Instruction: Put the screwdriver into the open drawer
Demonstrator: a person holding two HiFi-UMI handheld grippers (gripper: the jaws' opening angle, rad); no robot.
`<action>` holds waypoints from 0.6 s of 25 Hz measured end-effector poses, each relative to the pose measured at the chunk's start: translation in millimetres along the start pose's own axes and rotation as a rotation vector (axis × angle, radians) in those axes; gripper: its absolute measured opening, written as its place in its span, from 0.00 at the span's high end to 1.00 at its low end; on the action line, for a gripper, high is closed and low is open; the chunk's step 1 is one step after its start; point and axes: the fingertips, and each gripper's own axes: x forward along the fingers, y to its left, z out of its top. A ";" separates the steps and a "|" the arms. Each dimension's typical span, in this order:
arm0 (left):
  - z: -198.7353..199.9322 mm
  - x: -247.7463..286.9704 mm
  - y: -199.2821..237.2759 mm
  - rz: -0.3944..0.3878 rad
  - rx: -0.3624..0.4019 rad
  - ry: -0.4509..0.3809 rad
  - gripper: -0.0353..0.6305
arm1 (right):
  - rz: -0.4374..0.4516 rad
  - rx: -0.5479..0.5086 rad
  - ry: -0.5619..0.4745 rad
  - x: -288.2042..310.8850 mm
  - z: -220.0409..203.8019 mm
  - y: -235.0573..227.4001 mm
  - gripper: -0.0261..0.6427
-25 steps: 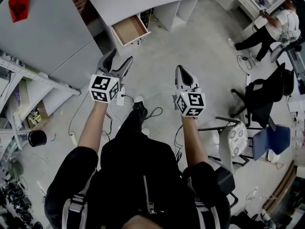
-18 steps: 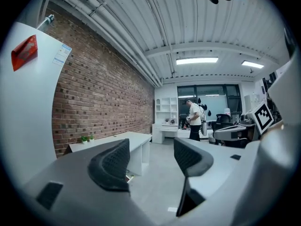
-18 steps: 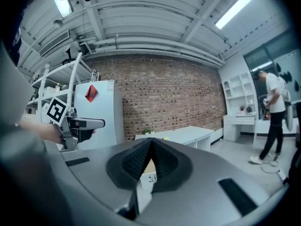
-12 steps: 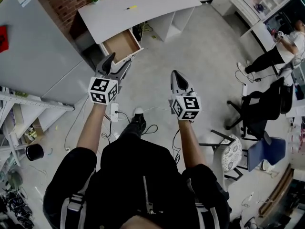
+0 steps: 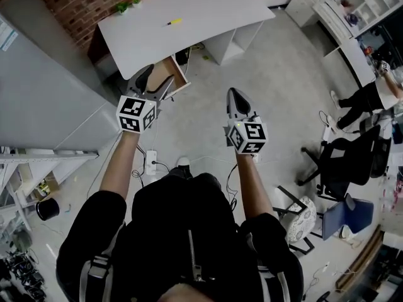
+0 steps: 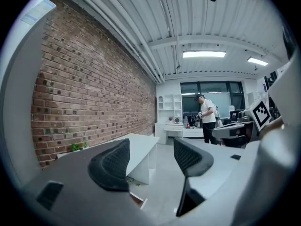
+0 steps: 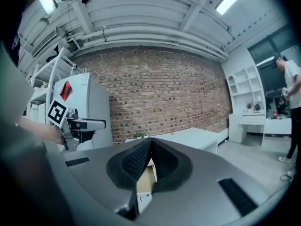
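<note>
Head view showed that you had stepped closer than a moment before. The white tabletop [image 5: 214,8] filled more of the top of the picture. Your left hand-held gripper [image 5: 155,80] now covered part of the open drawer [image 5: 181,80] instead of stopping short of it. The screwdriver [image 5: 174,22], small and yellow, still lay flat on the smooth tabletop, well apart from both grippers. The drawer was a shallow box with a brown wooden bottom, pulled out under the tabletop's edge. Your right hand-held gripper [image 5: 234,94] pointed out over the bare grey floor [image 5: 283,93].

Left gripper view showed what the head view could not. Its dark, bumpy pads [image 6: 113,166] stood wide apart with nothing between them. Right gripper view showed its two pads [image 7: 134,161] pressed together to a point, holding nothing. The wooden drawer peeked out just below them, and a rough red brick wall [image 7: 164,88] stood behind.
</note>
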 end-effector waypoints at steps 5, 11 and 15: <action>0.1 31.1 24.0 0.008 -0.005 0.013 0.47 | 0.019 0.000 0.014 39.3 2.7 -13.0 0.96; -12.1 70.3 53.4 0.042 -0.007 0.048 0.47 | 0.044 0.026 0.000 93.4 8.8 -40.8 0.96; -13.6 105.7 77.5 0.078 -0.011 0.055 0.47 | 0.078 0.034 0.001 139.3 13.9 -60.9 0.96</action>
